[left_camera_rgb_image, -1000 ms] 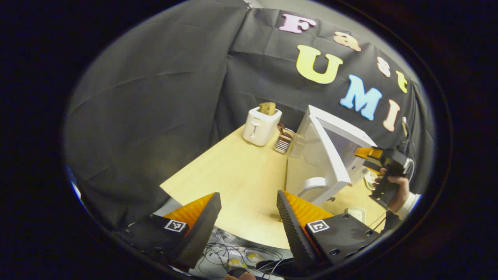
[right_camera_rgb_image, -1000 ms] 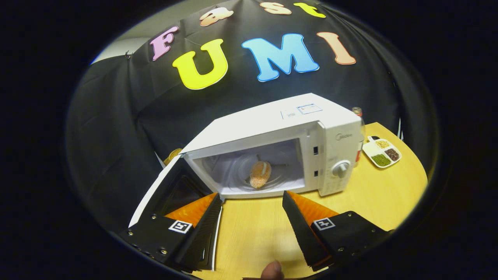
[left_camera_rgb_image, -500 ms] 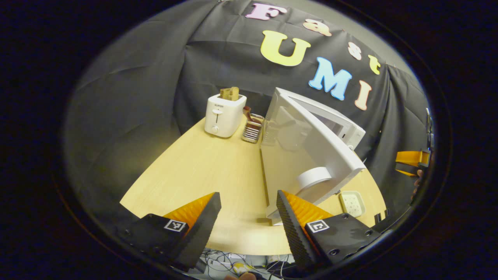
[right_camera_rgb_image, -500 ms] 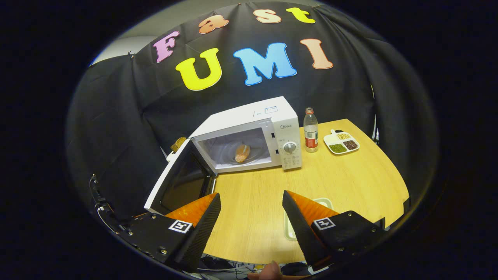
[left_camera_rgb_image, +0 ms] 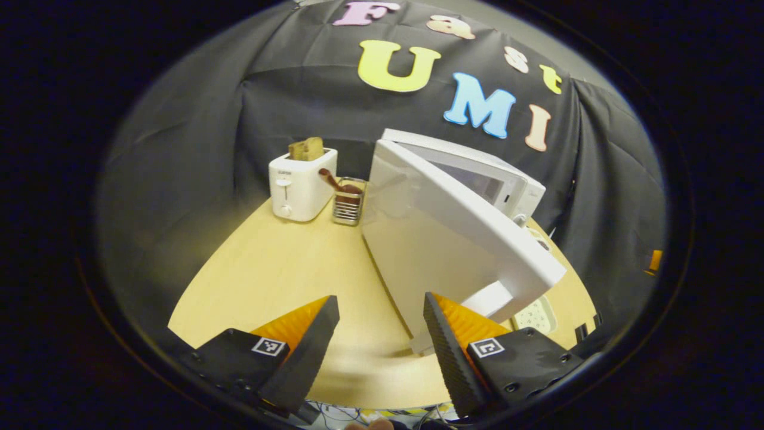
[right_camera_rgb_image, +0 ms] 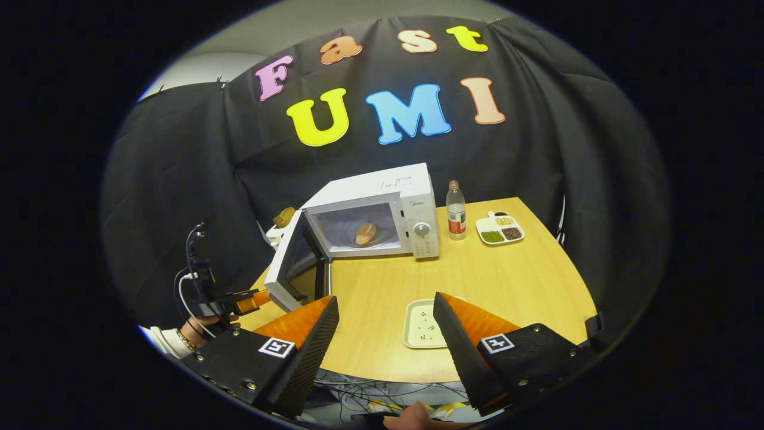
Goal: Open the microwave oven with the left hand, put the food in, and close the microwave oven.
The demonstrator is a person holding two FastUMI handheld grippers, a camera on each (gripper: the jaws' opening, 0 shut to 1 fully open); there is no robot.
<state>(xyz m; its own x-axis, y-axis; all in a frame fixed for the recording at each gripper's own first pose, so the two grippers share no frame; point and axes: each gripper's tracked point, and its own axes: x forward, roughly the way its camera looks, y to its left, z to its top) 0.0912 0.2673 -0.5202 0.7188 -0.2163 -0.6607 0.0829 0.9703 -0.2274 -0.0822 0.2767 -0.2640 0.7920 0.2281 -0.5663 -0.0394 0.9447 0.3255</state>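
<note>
The white microwave point(right_camera_rgb_image: 382, 206) stands at the back of the table with its door point(right_camera_rgb_image: 292, 263) swung out to the left. An orange-brown piece of food point(right_camera_rgb_image: 365, 233) lies inside on the turntable. In the left gripper view the door's outer face point(left_camera_rgb_image: 441, 251) rises close ahead, its handle point(left_camera_rgb_image: 492, 298) just above one finger. My left gripper point(left_camera_rgb_image: 379, 325) is open with nothing between its fingers. From the right gripper view, the left gripper point(right_camera_rgb_image: 253, 298) and the hand point(right_camera_rgb_image: 191, 331) holding it sit beside the door's free edge. My right gripper point(right_camera_rgb_image: 385, 322) is open and empty above the table's front edge.
A white toaster point(left_camera_rgb_image: 301, 182) with bread in it and a wire utensil holder point(left_camera_rgb_image: 348, 200) stand left of the microwave. A bottle point(right_camera_rgb_image: 456, 210) and a sectioned dish point(right_camera_rgb_image: 500, 228) stand to its right. A pale plate point(right_camera_rgb_image: 424, 322) lies near the front edge. Cables hang below.
My right gripper has pulled back from the microwave's opening to the table's front edge. My left gripper has come closer to the outside of the door. The food stays inside.
</note>
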